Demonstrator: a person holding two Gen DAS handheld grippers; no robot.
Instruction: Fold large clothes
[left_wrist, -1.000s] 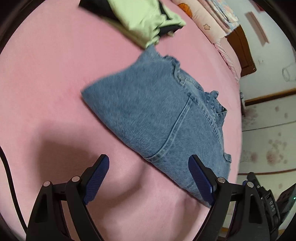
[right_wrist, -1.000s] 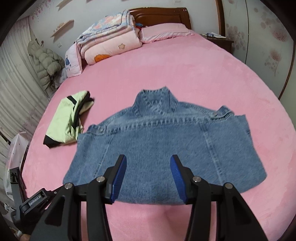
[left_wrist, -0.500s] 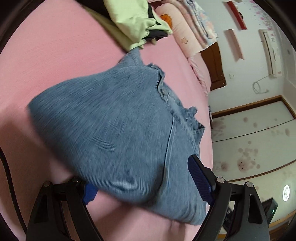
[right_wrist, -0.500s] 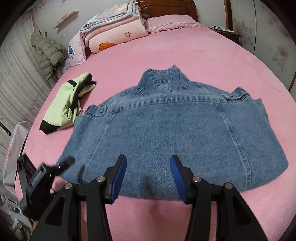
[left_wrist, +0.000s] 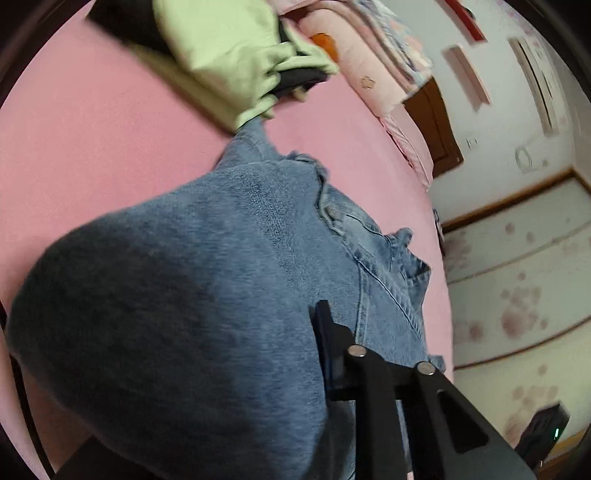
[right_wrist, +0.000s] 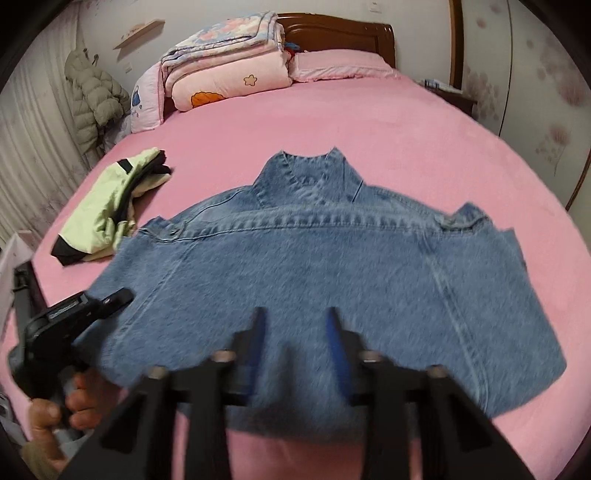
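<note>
Denim jacket (right_wrist: 321, 280) spread back-up across the pink bed (right_wrist: 332, 122), collar pointing toward the headboard, hem at the near edge.

Left of the jacket, by its shoulder: folded green garment (right_wrist: 107, 214), just touching the denim in the left wrist view. Beyond the collar, at the head of the bed: stacked quilts (right_wrist: 225, 70) and a pillow (right_wrist: 340, 66).

Right gripper (right_wrist: 295, 343) at the jacket's hem, near the middle, pointing along the bed toward the collar. Blue pads (right_wrist: 338, 347) parted by a moderate gap, with denim lying in the gap; blurred, not clamped as far as can be told.

Left gripper (right_wrist: 92, 306) at the jacket's lower-left corner, angled in low from the side, held in a bare hand (right_wrist: 74, 402) whose knuckles show below the hem. In the left wrist view, denim bulging up close to the lens and covering one finger entirely; only the other finger (left_wrist: 328, 343) visible, pressed against the cloth. Seemingly closed on the jacket's edge, though the pinch itself is hidden.
</note>
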